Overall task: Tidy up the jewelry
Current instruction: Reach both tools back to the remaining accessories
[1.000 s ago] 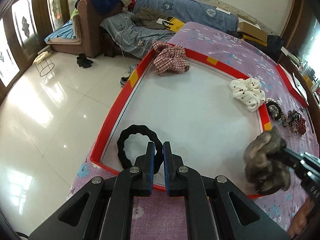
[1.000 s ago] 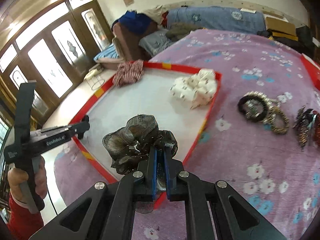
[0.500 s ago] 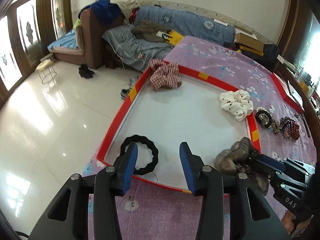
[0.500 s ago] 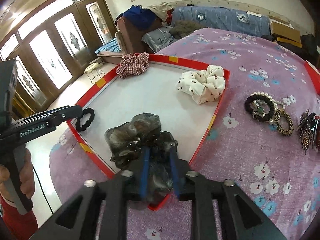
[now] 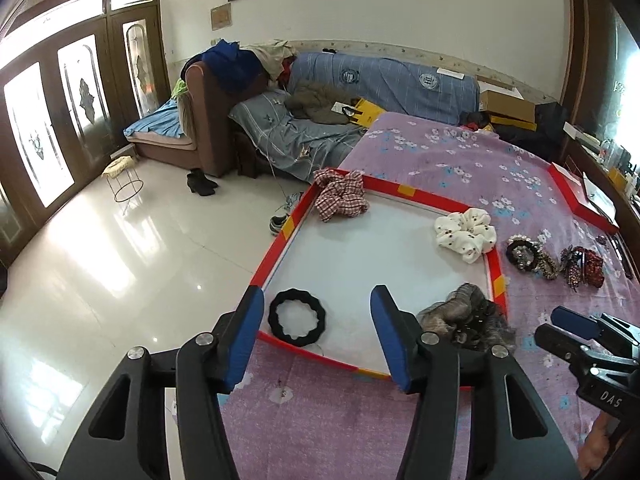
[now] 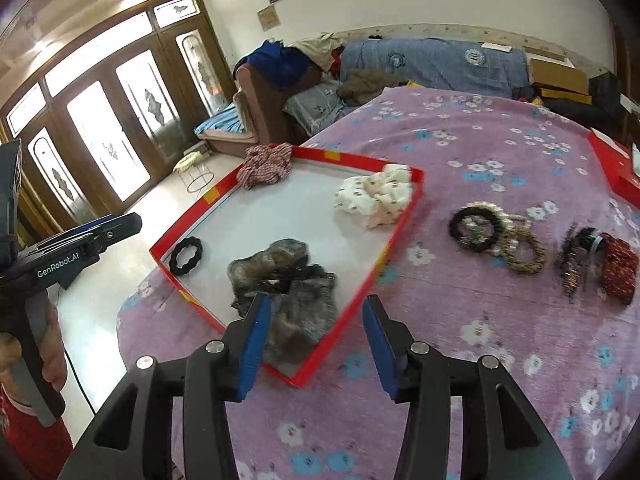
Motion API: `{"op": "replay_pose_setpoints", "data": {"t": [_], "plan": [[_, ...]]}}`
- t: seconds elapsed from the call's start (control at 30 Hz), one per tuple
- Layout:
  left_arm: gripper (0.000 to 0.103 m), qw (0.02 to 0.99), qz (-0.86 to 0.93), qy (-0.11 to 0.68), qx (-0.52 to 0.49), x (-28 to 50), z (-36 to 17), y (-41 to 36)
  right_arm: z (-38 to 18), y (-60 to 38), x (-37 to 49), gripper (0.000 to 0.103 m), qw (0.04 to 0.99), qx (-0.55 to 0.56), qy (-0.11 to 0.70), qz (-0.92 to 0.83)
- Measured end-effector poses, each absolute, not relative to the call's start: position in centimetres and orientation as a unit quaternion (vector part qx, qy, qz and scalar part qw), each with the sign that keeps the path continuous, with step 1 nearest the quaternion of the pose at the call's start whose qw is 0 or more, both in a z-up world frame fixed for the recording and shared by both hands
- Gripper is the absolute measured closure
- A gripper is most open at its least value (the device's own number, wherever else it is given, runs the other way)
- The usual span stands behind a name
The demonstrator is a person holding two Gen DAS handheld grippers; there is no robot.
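Note:
A red-rimmed white tray (image 5: 276, 240) (image 6: 396, 240) lies on a purple flowered cloth. In it lie a black hair ring (image 5: 298, 317) (image 6: 185, 256), a grey-brown scrunchie (image 5: 464, 318) (image 6: 284, 280), a cream dotted scrunchie (image 5: 466, 232) (image 6: 376, 194) and a red plaid scrunchie (image 5: 340, 200) (image 6: 264, 164). My left gripper (image 5: 318, 336) is open and empty, above the tray's near edge by the black ring. My right gripper (image 6: 314, 348) is open and empty, just behind the grey-brown scrunchie.
Beaded bracelets (image 6: 496, 236) (image 5: 528, 256) and dark red hair pieces (image 6: 600, 264) (image 5: 582, 266) lie on the cloth right of the tray. A red box (image 6: 612, 168) sits at the far right. A cluttered sofa (image 5: 360, 92) and tiled floor (image 5: 120, 260) lie beyond.
Both grippers opened and drew back. The left let go of the black ring; the right let go of the grey-brown scrunchie, which now lies in the tray.

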State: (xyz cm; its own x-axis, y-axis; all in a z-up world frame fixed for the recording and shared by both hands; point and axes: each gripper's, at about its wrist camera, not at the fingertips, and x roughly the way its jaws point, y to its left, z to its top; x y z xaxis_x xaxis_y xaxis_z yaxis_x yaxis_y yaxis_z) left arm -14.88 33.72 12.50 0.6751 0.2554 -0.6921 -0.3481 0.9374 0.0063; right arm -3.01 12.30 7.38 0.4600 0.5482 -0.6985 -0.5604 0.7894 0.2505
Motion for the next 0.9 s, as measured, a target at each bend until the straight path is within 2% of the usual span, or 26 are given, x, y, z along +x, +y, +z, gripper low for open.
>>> {"op": "replay_pose_setpoints", "data": {"t": [0.37, 0.53, 0.9], "plan": [[0.046, 0.921, 0.116, 0.37, -0.041, -13.9, 13.4, 27.7, 7.7, 2.7, -3.1, 0.05, 0.876, 0.034, 0.402, 0.263], [0.04, 0.926, 0.078, 0.367, -0.036, -12.9, 13.6, 24.4, 7.6, -3.4, -3.1, 0.05, 0.89, 0.056, 0.402, 0.209], [0.04, 0.912, -0.004, 0.408, -0.036, -7.7, 10.8, 17.7, 6.2, -13.1, -1.4, 0.049, 0.9, 0.102, 0.409, 0.113]]}}
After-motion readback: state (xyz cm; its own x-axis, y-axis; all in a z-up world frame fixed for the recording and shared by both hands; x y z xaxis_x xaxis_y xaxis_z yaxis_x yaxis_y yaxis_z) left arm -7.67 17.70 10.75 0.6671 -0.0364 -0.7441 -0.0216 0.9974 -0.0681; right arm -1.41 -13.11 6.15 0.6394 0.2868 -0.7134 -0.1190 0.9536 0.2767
